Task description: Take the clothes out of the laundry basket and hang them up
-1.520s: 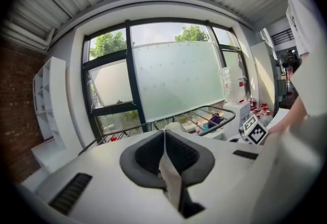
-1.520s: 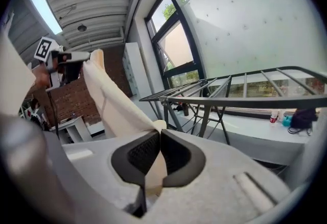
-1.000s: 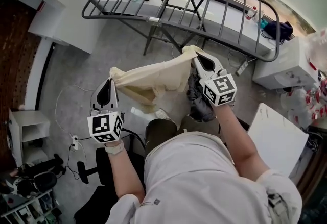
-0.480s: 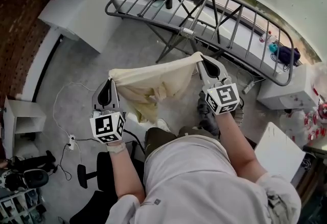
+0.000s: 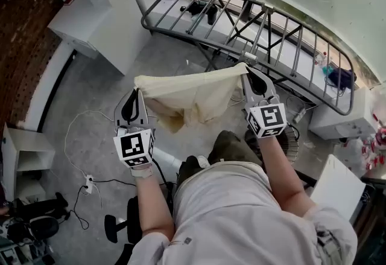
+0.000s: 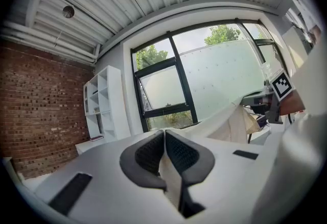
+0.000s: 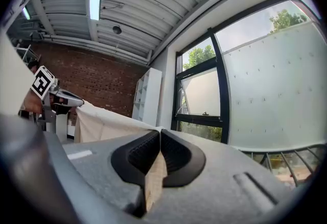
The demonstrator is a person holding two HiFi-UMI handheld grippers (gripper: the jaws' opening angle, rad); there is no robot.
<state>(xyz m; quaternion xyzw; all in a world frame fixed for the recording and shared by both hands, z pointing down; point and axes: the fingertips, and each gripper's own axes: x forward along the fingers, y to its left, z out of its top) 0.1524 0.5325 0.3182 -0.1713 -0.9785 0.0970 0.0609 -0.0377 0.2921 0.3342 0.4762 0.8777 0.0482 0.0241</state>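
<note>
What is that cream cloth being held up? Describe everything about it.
The cream cloth is thin, soft-looking fabric, plain and slightly creased. Its top edge is stretched between the left claw and the right claw, each shut on a corner; the rest hangs in loose folds. It is held in the air in front of the grey drying rack.

No words, brand names or numbers can be read anywhere in these views. The only printed marks are the black-and-white square patterns on the left marker cube [image 5: 134,147], which sits on the left tool [image 5: 137,93], and on the right marker cube [image 5: 268,121], on the right tool [image 5: 246,70]. They are coded block patterns, not letters or digits. The same kind of pattern shows small in each gripper view, on the other tool's cube, and gives nothing to read there either.
</note>
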